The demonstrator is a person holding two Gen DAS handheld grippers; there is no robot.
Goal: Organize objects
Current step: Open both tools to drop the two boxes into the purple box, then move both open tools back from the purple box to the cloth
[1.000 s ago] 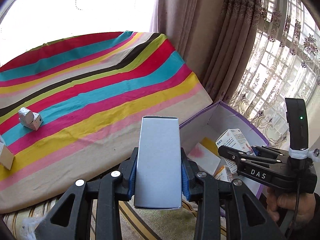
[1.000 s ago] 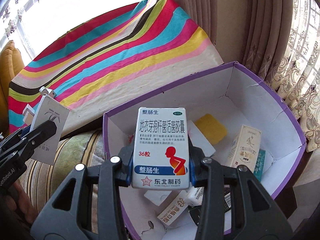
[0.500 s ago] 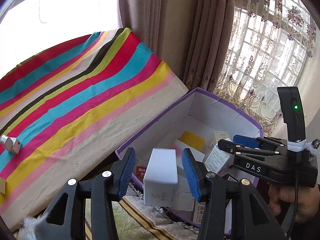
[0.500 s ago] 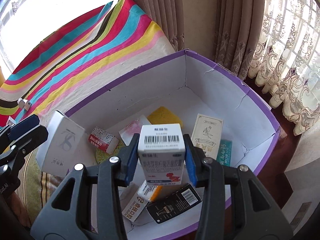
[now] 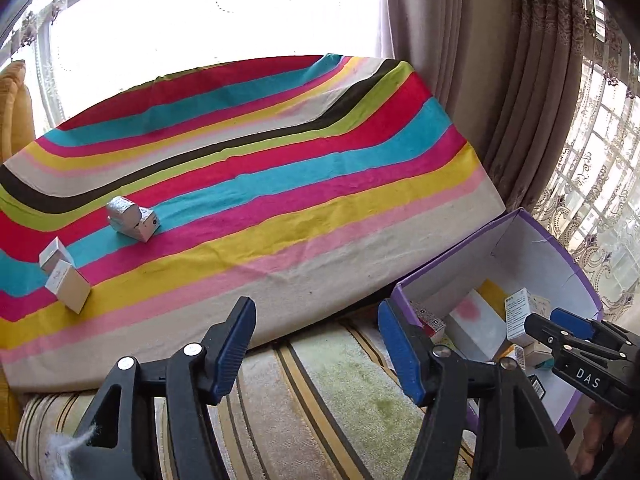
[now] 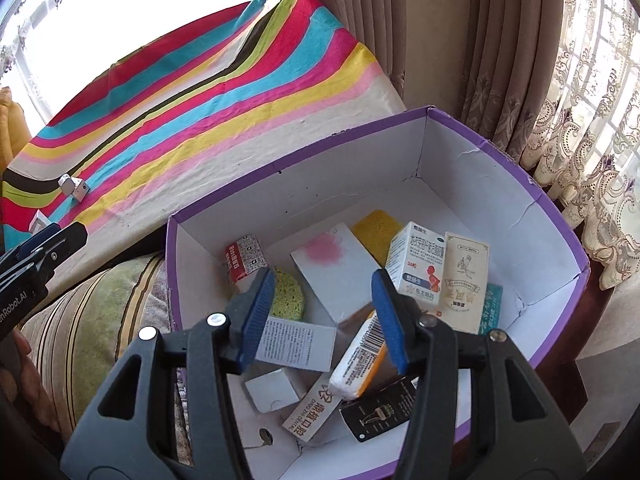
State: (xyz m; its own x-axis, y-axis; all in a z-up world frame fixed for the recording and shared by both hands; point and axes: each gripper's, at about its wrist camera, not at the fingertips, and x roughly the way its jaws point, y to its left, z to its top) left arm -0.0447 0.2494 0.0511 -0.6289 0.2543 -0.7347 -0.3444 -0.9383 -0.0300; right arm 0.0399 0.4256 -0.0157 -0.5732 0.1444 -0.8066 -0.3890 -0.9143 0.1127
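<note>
Left gripper (image 5: 316, 344) and right gripper (image 6: 320, 316) both empty, jaws opening; right hung over purple box (image 6: 560, 220) of cartons.

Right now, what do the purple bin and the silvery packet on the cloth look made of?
Purple bin: looks like cardboard, matte white inside, with creases and small tears at its rim. Silvery packet: probably foil or foil-coated card, shiny and crinkled. Too small to be sure.
</note>
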